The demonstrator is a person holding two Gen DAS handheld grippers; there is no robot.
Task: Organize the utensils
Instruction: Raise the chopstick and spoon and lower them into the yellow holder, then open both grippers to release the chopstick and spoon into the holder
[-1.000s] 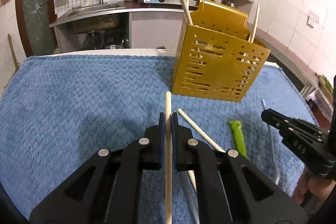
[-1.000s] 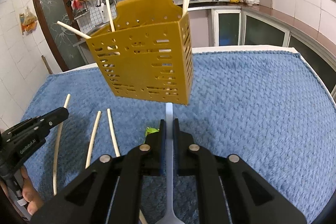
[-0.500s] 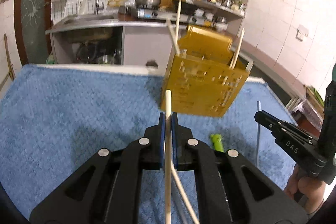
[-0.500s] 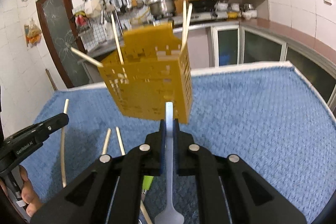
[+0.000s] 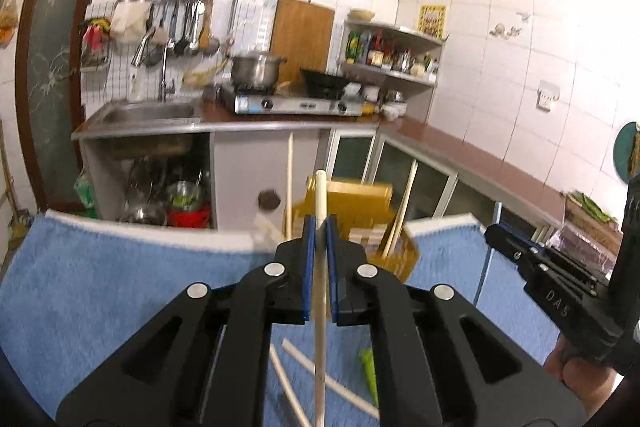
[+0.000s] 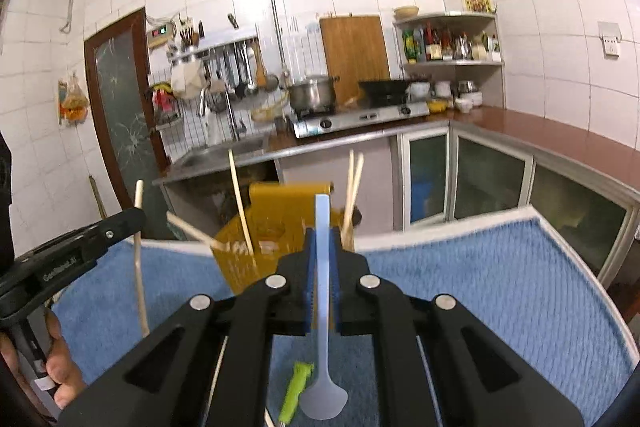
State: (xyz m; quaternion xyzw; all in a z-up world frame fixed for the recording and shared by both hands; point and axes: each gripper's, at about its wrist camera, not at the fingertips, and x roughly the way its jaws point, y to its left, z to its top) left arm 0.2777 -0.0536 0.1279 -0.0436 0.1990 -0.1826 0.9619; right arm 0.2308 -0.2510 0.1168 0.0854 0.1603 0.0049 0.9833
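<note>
We see the left gripper (image 5: pixel 319 227) clamped tight on a pale chopstick (image 5: pixel 320 307), its blue pads (image 5: pixel 307 267) pressing the stick from both sides, the tip poking out ahead and the rest running back between the black arms until the bottom edge cuts it off. The right gripper (image 6: pixel 323 243) is likewise closed, on the flat handle of a light blue spoon (image 6: pixel 322 347), whose bowl hangs below the jaws over the blue towel (image 6: pixel 480 287). Straight ahead of both sits the yellow holder (image 6: pixel 280 215) on the towel's far part, with several chopsticks (image 6: pixel 240 203) leaning out of it; we get only its top and one side, since each gripper's body covers the lower half, and it is smeared by blur. On the towel below lie two more loose chopsticks (image 5: pixel 344 379), crossing behind the held one, and a green handle (image 5: pixel 370 371) beside them, both partly hidden by the black arms. In the left view the right gripper shows at the right edge with a bit of a hand (image 5: pixel 580 383) under it; in the right view a hand (image 6: pixel 60 375) grips the other tool at the left edge.
</note>
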